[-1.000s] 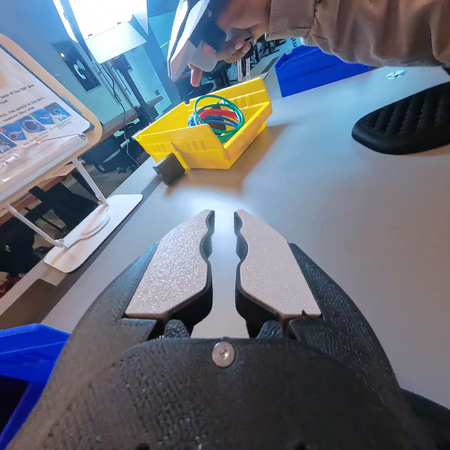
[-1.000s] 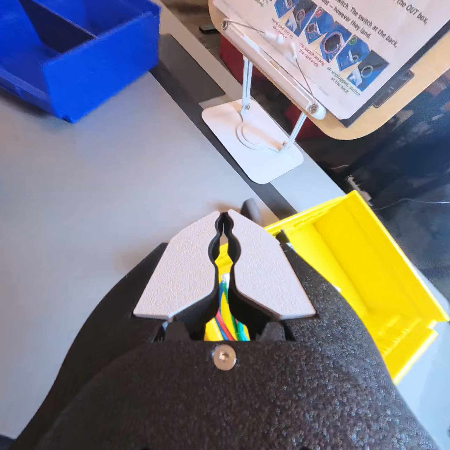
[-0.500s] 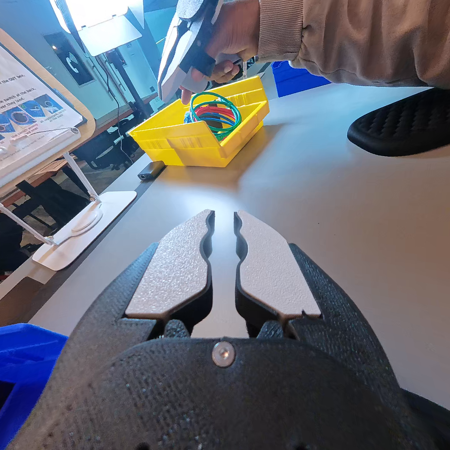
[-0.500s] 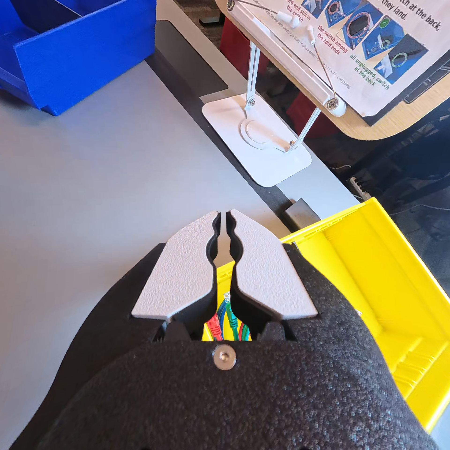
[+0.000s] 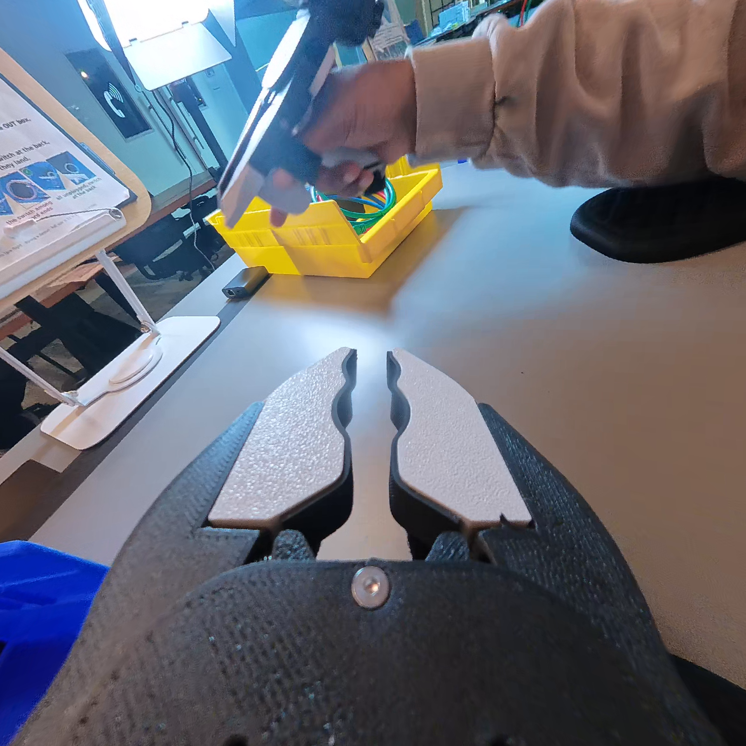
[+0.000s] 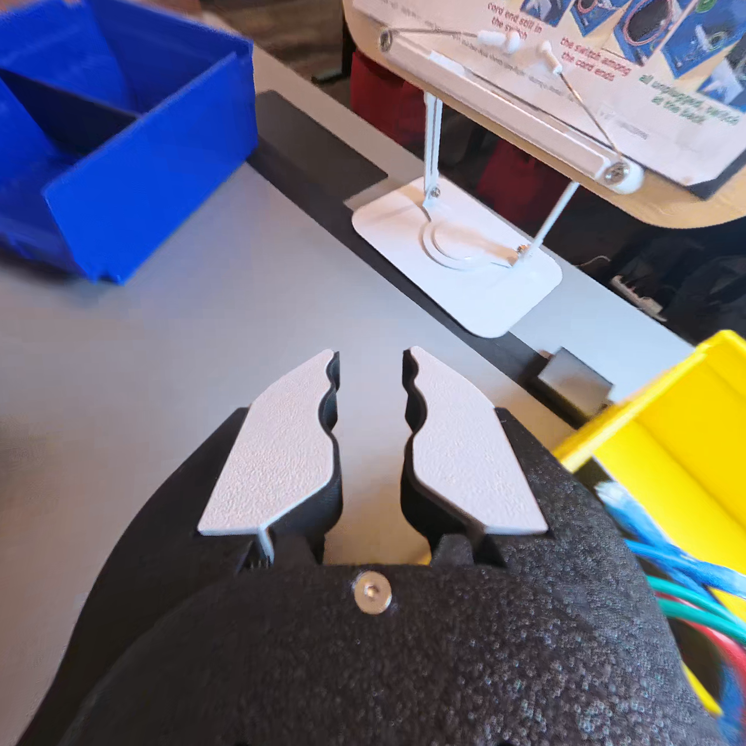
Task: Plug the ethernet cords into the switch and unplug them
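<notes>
Coiled ethernet cords (image 5: 363,206) in green, blue and red lie in a yellow bin (image 5: 323,246) at the far side of the grey table. A small dark box (image 5: 244,284) with a port on its end sits on the table just left of the bin; it also shows in the right wrist view (image 6: 573,383). My left gripper (image 5: 371,353) hovers low over bare table, its jaws a little apart and empty. My right gripper (image 6: 370,355) is open and empty, held over the table by the bin's (image 6: 666,424) left corner. The cords (image 6: 686,585) are at its right.
A blue bin (image 6: 121,202) stands at the table's left end, and its edge shows beside my left gripper (image 5: 32,605). A white stand (image 6: 456,258) holding an instruction sheet sits at the table's far edge. A black pad (image 5: 662,222) lies at the right. Some 20 cm of space lies between my two pairs of fingers.
My right gripper has opened and swung off the yellow bin toward the table on its left. The hand holding it has come lower and nearer. My left gripper's jaws have not changed.
</notes>
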The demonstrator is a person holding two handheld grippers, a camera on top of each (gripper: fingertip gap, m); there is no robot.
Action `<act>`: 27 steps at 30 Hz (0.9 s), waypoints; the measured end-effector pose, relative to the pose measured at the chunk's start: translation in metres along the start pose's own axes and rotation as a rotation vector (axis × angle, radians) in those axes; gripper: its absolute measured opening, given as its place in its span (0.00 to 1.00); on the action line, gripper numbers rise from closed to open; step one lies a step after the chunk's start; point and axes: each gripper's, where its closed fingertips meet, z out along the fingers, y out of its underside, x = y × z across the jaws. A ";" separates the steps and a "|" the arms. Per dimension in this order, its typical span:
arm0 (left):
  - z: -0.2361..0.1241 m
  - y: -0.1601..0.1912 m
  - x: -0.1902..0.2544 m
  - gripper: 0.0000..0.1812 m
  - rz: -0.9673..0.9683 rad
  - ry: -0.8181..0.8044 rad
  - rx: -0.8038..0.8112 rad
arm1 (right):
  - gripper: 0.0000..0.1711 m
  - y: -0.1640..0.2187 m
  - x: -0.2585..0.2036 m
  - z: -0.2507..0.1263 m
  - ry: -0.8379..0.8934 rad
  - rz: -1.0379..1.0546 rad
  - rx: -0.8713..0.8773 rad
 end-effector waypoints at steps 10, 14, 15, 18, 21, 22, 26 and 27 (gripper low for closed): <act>-0.011 0.015 0.016 0.08 0.020 0.038 -0.024 | 0.44 0.034 0.068 0.113 0.378 0.323 -0.149; -0.014 0.019 0.018 0.08 0.011 0.054 -0.025 | 0.50 0.056 0.123 0.116 0.545 0.384 -0.286; -0.014 0.019 0.019 0.08 0.009 0.061 -0.025 | 0.50 0.061 0.134 0.115 0.582 0.383 -0.314; -0.012 0.019 0.025 0.08 0.031 0.072 -0.033 | 0.48 0.071 0.150 0.119 0.604 0.434 -0.366; -0.012 0.019 0.028 0.08 0.041 0.077 -0.034 | 0.48 0.079 0.164 0.122 0.632 0.439 -0.409; -0.012 0.019 0.028 0.08 0.041 0.079 -0.035 | 0.49 0.082 0.168 0.122 0.641 0.438 -0.423; -0.011 0.021 0.029 0.07 0.037 0.087 -0.039 | 0.49 0.093 0.185 0.121 0.663 0.435 -0.476; -0.011 0.021 0.029 0.07 0.039 0.090 -0.040 | 0.49 0.097 0.188 0.121 0.660 0.441 -0.494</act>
